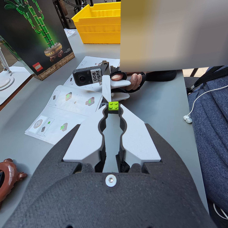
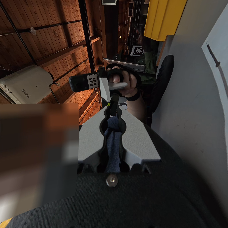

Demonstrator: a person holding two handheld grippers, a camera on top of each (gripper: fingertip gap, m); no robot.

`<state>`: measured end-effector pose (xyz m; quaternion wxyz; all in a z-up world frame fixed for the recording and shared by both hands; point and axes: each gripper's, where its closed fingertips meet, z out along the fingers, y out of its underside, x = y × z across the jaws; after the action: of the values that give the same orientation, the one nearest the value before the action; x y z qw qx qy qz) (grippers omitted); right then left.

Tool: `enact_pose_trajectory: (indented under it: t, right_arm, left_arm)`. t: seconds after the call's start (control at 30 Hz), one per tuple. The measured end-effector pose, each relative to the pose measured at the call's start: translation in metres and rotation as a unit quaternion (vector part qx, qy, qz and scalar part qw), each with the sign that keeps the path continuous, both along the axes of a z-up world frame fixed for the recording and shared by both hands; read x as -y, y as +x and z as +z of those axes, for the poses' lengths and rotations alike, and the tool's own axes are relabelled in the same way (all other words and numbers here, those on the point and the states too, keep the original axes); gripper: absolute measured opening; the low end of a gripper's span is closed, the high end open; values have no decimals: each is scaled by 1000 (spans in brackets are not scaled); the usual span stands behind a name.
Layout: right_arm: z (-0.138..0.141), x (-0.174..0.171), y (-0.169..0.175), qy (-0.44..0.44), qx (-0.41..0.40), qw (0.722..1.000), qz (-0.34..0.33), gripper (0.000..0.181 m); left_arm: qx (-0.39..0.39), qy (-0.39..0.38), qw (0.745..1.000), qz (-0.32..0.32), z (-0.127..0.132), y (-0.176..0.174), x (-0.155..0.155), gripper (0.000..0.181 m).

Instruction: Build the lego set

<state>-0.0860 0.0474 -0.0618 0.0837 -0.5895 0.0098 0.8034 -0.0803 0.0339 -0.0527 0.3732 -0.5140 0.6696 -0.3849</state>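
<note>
In the left wrist view my left gripper (image 1: pixel 113 108) is shut on a small assembly, a lime green 2x2 plate (image 1: pixel 113 105) on a black brick (image 1: pixel 112 111), held above the grey table (image 1: pixel 37 101). My right gripper (image 1: pixel 104 103) comes in from the far side, its tips touching the assembly's left edge with a small dark piece (image 1: pixel 104 104) in them. In the right wrist view my right gripper (image 2: pixel 112 110) is closed on a black piece (image 2: pixel 113 111). A sliver of the lime plate (image 2: pixel 108 104) shows beside it, and the left gripper (image 2: pixel 114 98) meets it from beyond.
An open instruction booklet (image 1: pixel 64 111) lies under the grippers. The set's box (image 1: pixel 37 43) stands at the back left and a yellow bin (image 1: pixel 98 24) behind. A brown round Lego base (image 1: pixel 7 177) lies near left. White earbuds (image 1: pixel 187 119) lie at the table's right edge, by a person's blue clothing. Only a small space, under 4 cm, lies between the two pairs of fingers. The brown round Lego base (image 1: pixel 7 177) is about 25 centimeters from both grippers' fingertips.
</note>
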Motion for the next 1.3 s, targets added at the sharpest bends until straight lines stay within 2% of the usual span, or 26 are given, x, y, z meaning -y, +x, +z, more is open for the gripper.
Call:
enact_pose_trajectory:
  t: [0.2,0.43,0.8,1.07,1.17,1.3]
  right_arm:
    - [0,2,-2,10,10,1000,6,9]
    - [-4,6,-5,18,28,999,15,13]
    - [-3,5,-6,-16,-2,1000,16,12]
    - [-9,4,-9,3,33,999,7,13]
    - [-8,2,-8,9,35,999,-6,7]
    - [-8,2,-7,-2,23,1000,-4,12]
  left_arm:
    - [-16,-14,1000,4,1,-3,-7,14]
    - [-70,-21,997,-19,-6,-9,-2,14]
    - [-122,25,992,-35,-6,-10,-3,14]
    - [-176,38,983,-29,-14,-13,-3,14]
    - [-180,41,983,-22,-13,-13,-5,14]
    - [-181,48,982,-19,-13,-13,-6,14]
